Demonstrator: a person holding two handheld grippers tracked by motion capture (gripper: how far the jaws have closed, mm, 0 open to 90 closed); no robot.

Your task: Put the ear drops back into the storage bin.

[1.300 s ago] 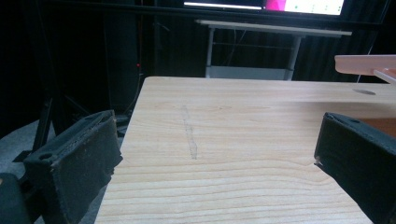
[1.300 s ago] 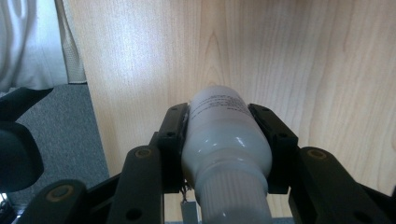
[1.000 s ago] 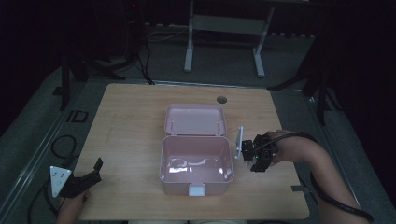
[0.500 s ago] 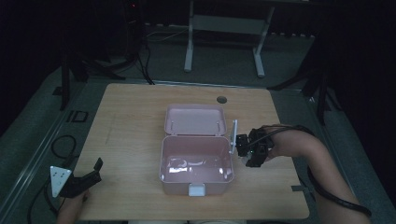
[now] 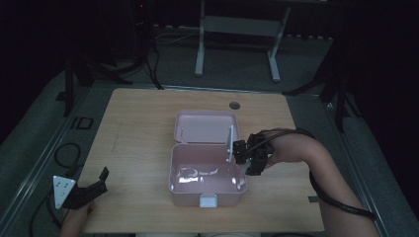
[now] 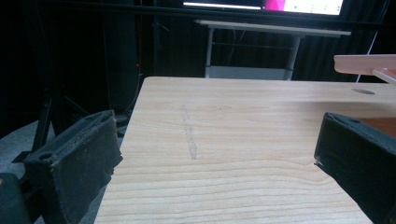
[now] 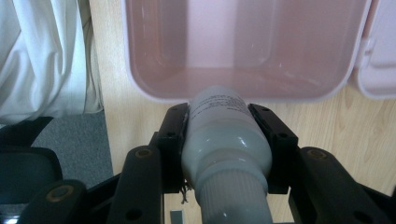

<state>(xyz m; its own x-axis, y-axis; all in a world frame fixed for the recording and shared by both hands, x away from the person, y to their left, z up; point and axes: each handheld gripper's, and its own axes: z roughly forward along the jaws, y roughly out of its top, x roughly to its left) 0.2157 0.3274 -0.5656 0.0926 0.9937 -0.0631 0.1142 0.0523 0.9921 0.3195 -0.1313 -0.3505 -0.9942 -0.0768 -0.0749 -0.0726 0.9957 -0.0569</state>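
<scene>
A pink plastic box (image 5: 184, 186) lies open mid-table, its lid (image 5: 205, 126) folded flat behind it. My right gripper (image 5: 243, 157) hovers at the box's right rim, shut on a white bottle (image 5: 230, 143) that points up and away from it. In the right gripper view the bottle (image 7: 224, 135) sits between the jaws of the gripper (image 7: 226, 122), its end over the rim of the box (image 7: 243, 46), whose inside looks bare. My left gripper (image 5: 96, 185) rests at the table's front left corner, open, holding nothing; the left gripper (image 6: 215, 154) has bare wood between its jaws.
A round cable hole (image 5: 234, 105) is near the table's far edge. A white frame stand (image 5: 237, 29) is on the floor beyond the table. Cables (image 5: 64, 155) lie on the floor at left. White cloth (image 7: 42, 56) hangs at the table's near edge.
My right gripper has carried the bottle leftward, from beside the box to its right rim. The left gripper has stayed put.
</scene>
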